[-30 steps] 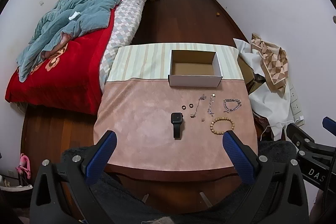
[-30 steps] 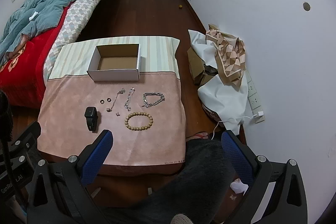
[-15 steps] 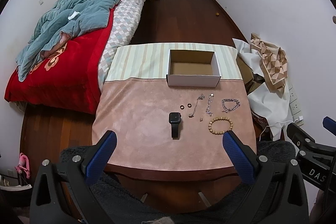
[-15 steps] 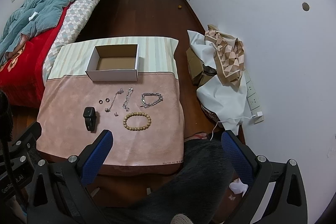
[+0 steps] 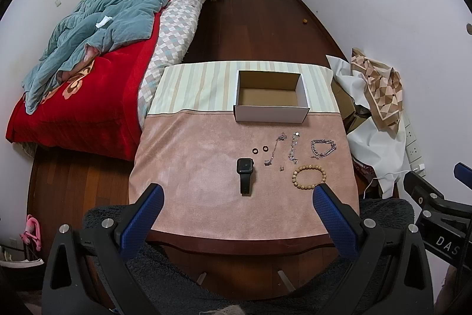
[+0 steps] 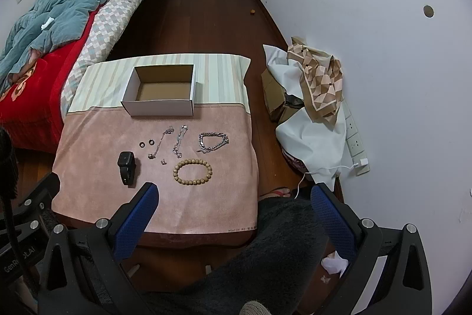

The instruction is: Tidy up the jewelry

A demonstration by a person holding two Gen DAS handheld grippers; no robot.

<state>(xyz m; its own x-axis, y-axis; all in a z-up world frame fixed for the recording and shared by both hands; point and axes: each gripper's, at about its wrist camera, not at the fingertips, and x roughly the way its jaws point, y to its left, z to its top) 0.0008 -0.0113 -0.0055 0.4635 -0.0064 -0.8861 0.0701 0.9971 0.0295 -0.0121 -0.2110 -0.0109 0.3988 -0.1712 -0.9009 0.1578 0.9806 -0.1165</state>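
My left tongs (image 5: 237,198) are spread wide and hold nothing, hanging above the near edge of the desk (image 5: 191,202). My right tongs (image 6: 233,200) are spread just as wide and bare, over the desk's near right corner. Neither touches anything.

On the pink cloth I see the jewelry laid out in a loose group, all of it lying outside the box (image 5: 271,114). The box stands open at the far side, where the pink meets the striped cloth. Nearest my left tongs lies the watch (image 5: 245,174), face up, strap toward me. Beyond it are two rings (image 5: 259,149) side by side, then two thin chains (image 5: 284,149) running roughly parallel, then a heavier link bracelet (image 5: 323,147) on the right. The bead bracelet (image 6: 192,171) lies nearer, below the link bracelet. A small stud (image 5: 281,168) lies between the chains and the beads.
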